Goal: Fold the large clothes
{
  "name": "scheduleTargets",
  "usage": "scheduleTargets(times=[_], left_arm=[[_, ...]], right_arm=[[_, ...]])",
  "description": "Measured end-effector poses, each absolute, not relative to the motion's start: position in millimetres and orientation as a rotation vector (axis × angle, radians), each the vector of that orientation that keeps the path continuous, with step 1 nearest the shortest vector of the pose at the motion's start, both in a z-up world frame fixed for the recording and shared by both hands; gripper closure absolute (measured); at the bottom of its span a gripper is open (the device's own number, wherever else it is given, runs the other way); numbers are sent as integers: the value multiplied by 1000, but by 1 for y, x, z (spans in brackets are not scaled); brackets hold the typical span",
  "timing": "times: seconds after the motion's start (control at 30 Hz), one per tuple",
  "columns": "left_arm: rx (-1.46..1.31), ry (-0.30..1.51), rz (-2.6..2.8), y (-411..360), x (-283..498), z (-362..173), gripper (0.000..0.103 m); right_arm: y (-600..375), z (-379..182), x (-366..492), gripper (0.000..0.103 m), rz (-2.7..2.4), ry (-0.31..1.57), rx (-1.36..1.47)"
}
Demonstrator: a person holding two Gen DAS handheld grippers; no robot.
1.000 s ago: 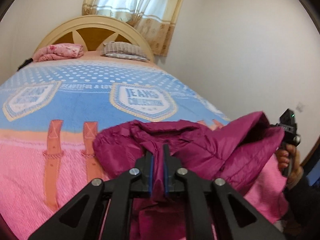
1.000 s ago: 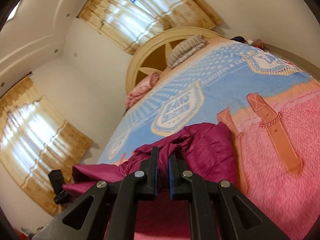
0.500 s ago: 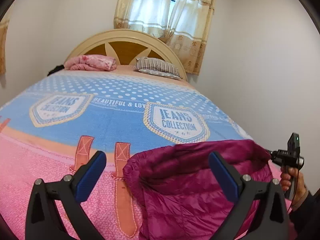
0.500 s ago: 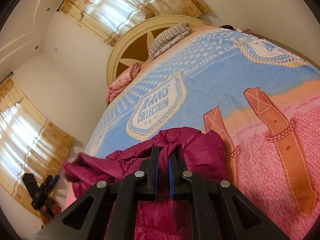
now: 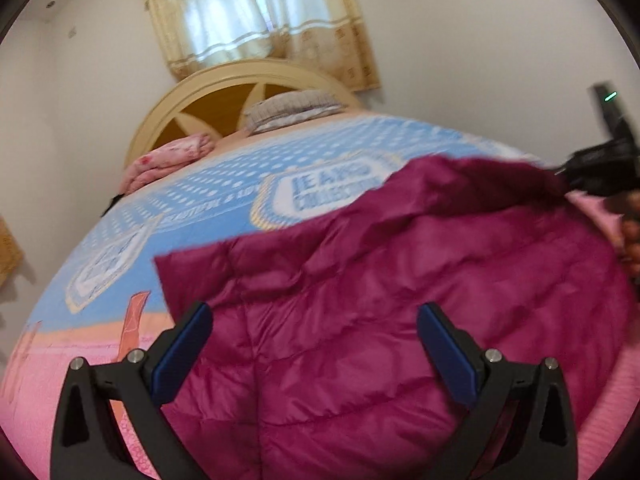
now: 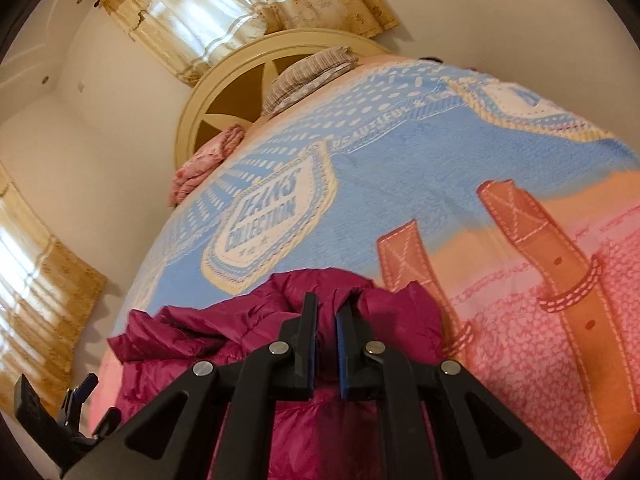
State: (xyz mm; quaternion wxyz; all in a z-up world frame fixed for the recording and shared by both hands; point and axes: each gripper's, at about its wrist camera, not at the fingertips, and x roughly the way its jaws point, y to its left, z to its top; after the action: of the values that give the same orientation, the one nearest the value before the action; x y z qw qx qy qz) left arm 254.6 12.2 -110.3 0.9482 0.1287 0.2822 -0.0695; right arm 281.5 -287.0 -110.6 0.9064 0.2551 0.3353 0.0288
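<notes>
A magenta quilted puffer jacket (image 5: 380,320) lies on the near end of the bed. My left gripper (image 5: 316,344) is open and empty, its blue pads spread wide just above the jacket. My right gripper (image 6: 327,320) is shut on a fold of the jacket (image 6: 280,308). In the left wrist view the right gripper (image 5: 592,168) shows blurred at the jacket's far right corner. In the right wrist view the left gripper (image 6: 76,400) shows open at the lower left.
The bed carries a blue, orange and pink blanket (image 6: 420,184) with "JEANS COLLECTION" badges. A striped pillow (image 5: 292,108) and a pink folded quilt (image 5: 168,160) lie by the cream headboard (image 5: 224,92). Curtained windows are behind and to one side.
My left gripper let go of the jacket, opened wide and swung over it. The jacket now lies spread flatter. My right gripper stays shut on its fold.
</notes>
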Motion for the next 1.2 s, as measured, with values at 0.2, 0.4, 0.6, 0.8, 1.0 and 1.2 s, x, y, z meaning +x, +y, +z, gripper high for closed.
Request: scheduleTargets(times=[0.2, 0.4, 0.6, 0.8, 1.0, 1.2], left_arm=[[219, 644, -53, 24, 270, -132, 0], [181, 686, 77, 33, 278, -141, 0], [138, 714, 101, 35, 278, -136, 0], [204, 566, 45, 18, 268, -93, 0], [156, 711, 41, 18, 305, -130, 0], [83, 748, 63, 29, 310, -150, 0]], right_arm=[[-242, -66, 248, 21, -47, 579, 273], [-178, -52, 219, 21, 116, 543, 246], [-130, -105, 245, 32, 150, 654, 146], [-146, -128, 276, 32, 95, 727, 165], [-137, -121, 278, 32, 54, 752, 100], [-138, -139, 292, 32, 47, 818, 88]])
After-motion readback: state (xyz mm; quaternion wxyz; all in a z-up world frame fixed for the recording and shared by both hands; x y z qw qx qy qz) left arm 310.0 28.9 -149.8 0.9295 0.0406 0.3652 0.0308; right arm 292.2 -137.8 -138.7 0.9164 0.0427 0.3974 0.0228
